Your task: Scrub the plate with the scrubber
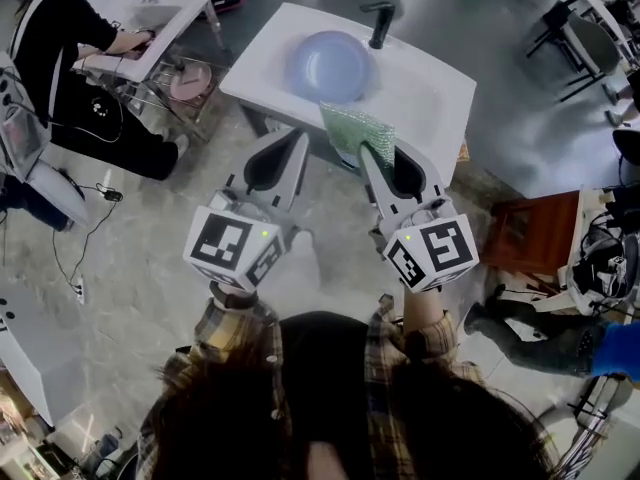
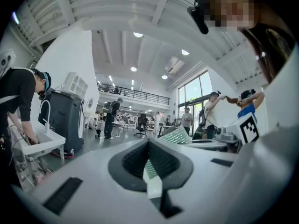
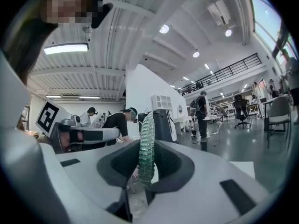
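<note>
A pale blue plate (image 1: pixel 330 65) lies in the basin of a white sink (image 1: pixel 440 93), below a black tap (image 1: pixel 380 23). My right gripper (image 1: pixel 368 151) is shut on a green scrubber (image 1: pixel 355 128), which hangs over the sink's near edge, short of the plate. In the right gripper view the scrubber (image 3: pixel 145 146) stands edge-on, pinched between the jaws of the right gripper (image 3: pixel 145 171). My left gripper (image 1: pixel 297 138) hovers beside it, over the floor in front of the sink, shut and empty. In the left gripper view the left gripper (image 2: pixel 149 167) has its jaws together, with the scrubber (image 2: pixel 175 136) beyond.
A person in black (image 1: pixel 70 38) works at a second sink (image 1: pixel 160 13) at the upper left, with a pink dish (image 1: pixel 190 80) below it. A red-brown stool (image 1: pixel 535 233) and another person's legs (image 1: pixel 545 343) are at the right. Cables (image 1: pixel 90 228) trail on the floor at the left.
</note>
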Action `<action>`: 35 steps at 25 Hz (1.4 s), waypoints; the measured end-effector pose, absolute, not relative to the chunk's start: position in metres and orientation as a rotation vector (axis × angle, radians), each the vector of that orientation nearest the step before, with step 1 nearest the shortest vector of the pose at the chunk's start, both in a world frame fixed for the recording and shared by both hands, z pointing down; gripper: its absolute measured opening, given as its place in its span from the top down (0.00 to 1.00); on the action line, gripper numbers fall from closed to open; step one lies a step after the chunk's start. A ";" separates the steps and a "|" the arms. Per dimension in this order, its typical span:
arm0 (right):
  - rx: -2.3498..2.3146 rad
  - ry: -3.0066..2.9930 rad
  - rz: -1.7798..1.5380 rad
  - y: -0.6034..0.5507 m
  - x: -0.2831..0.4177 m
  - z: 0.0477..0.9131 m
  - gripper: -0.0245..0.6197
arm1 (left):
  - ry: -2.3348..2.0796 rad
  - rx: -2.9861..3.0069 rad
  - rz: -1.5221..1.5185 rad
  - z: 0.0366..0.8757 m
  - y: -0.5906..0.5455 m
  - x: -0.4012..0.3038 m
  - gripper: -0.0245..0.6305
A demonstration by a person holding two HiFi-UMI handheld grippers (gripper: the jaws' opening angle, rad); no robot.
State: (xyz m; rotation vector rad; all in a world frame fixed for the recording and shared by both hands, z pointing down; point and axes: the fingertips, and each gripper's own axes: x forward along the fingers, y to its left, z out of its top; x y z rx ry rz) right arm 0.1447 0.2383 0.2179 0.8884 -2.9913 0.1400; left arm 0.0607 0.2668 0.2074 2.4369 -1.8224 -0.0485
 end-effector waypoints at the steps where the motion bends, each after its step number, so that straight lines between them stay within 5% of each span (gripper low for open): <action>1: 0.891 -2.990 0.142 0.231 0.135 0.218 0.81 | -1.821 2.441 -0.050 0.207 0.258 0.051 0.94; 35: 0.979 -2.879 0.247 -0.034 0.056 0.244 0.81 | -1.740 2.439 -0.054 0.223 -0.009 -0.044 0.94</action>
